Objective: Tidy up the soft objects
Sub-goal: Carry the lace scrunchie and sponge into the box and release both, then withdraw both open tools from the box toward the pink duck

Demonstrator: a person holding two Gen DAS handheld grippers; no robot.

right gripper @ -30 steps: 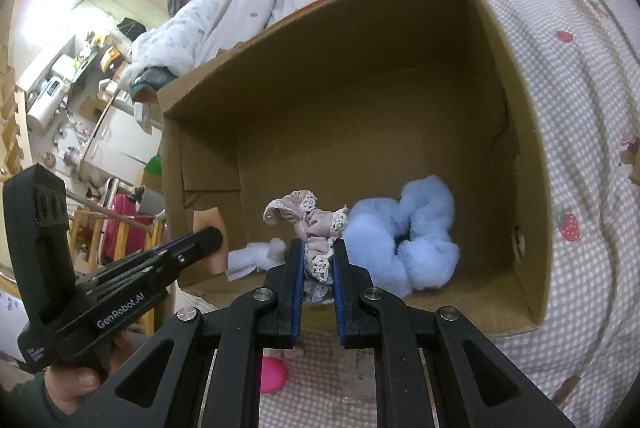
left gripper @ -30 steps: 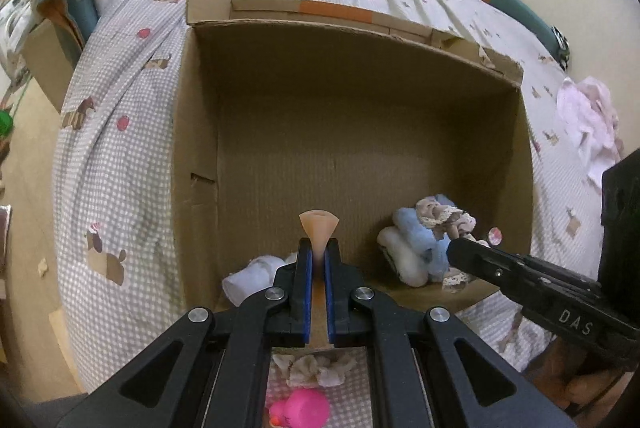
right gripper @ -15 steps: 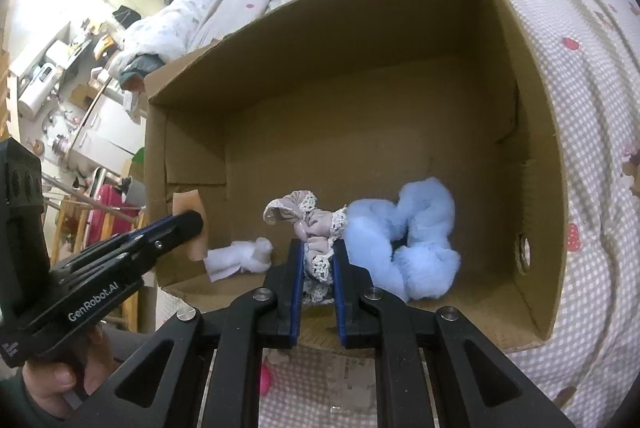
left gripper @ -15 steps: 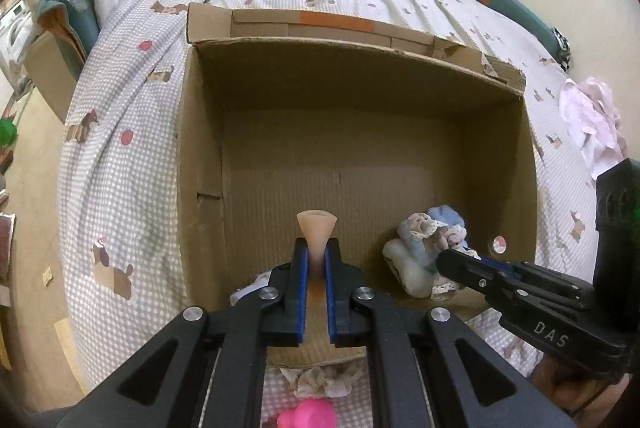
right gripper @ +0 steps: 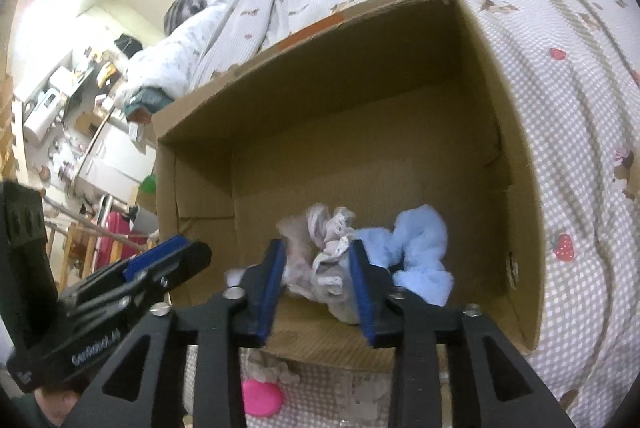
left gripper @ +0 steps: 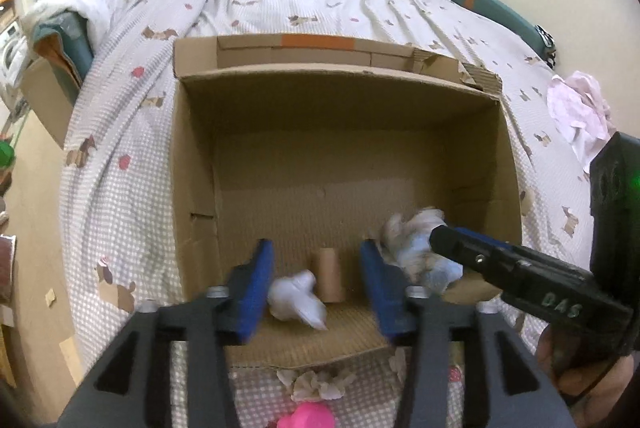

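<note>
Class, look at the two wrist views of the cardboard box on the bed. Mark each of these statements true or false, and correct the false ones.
1. The cardboard box stands open on a checked bedspread. True.
2. A light blue fluffy item lies inside the box. True.
3. The box holds nothing but the blue item. False: a white soft item, a tan piece and a frilly beige cloth are in there too.
4. The left gripper is clamped shut on the tan piece. False: its jaws are opening and the pads stand clear of the piece.
5. A bright pink object lies on the bedspread outside the box. True.
6. The right gripper points away from the box. False: it points into it.
</note>
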